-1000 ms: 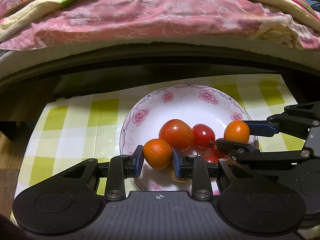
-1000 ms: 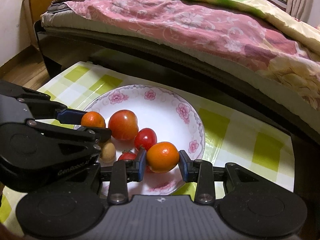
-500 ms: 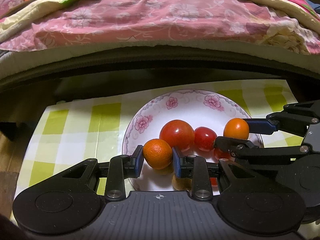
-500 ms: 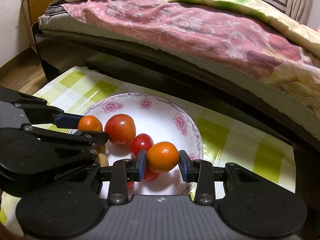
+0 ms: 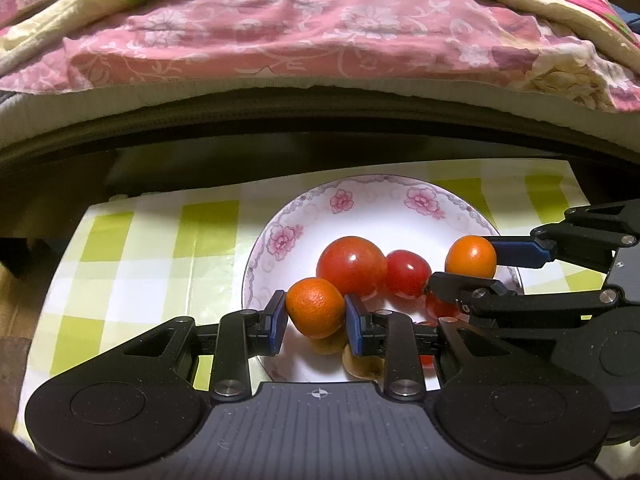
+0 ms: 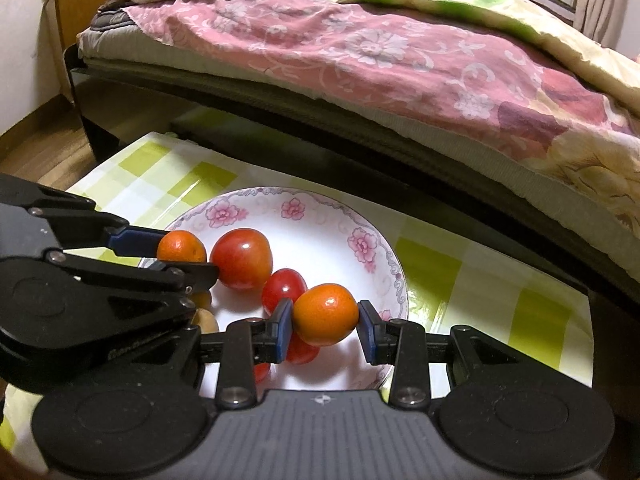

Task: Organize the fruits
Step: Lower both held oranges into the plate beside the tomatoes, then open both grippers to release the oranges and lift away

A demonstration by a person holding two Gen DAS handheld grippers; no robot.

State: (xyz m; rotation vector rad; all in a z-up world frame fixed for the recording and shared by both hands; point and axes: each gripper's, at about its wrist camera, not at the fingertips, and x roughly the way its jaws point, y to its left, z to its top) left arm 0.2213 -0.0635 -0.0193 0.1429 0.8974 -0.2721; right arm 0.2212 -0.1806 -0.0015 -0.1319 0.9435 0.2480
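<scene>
Looking through the left wrist camera first, the left gripper (image 5: pixel 316 314) is clamped on a small orange (image 5: pixel 315 307), blue pads pressed to both sides, held just above the near part of the floral plate (image 5: pixel 304 216). On that plate sit a big tomato (image 5: pixel 352 266) and, touching it on the right, a smaller red tomato (image 5: pixel 408 273), with a brownish little fruit (image 5: pixel 362 364) half hidden under the gripper's right finger. Over on the right side the right gripper (image 5: pixel 470 266) reaches in sideways, closed on a second orange (image 5: pixel 471 257) over the plate's right rim. The plate sits on a bench with a green-and-white checked cloth (image 5: pixel 152 248), and a bed with a pink floral quilt (image 5: pixel 320 40) fills the background. Switching to the right wrist camera, the right gripper (image 6: pixel 325 322) squeezes its orange (image 6: pixel 326 314) between both pads, hovering over the near right part of the plate (image 6: pixel 360 224). The left gripper (image 6: pixel 182 256) comes in from the left with its orange (image 6: pixel 182 246) pinched, right next to the big tomato (image 6: pixel 242 258). The smaller tomato (image 6: pixel 284 290) sits between them, and more red fruit (image 6: pixel 302 350) peeks out underneath, partly hidden so I can't tell how many.
</scene>
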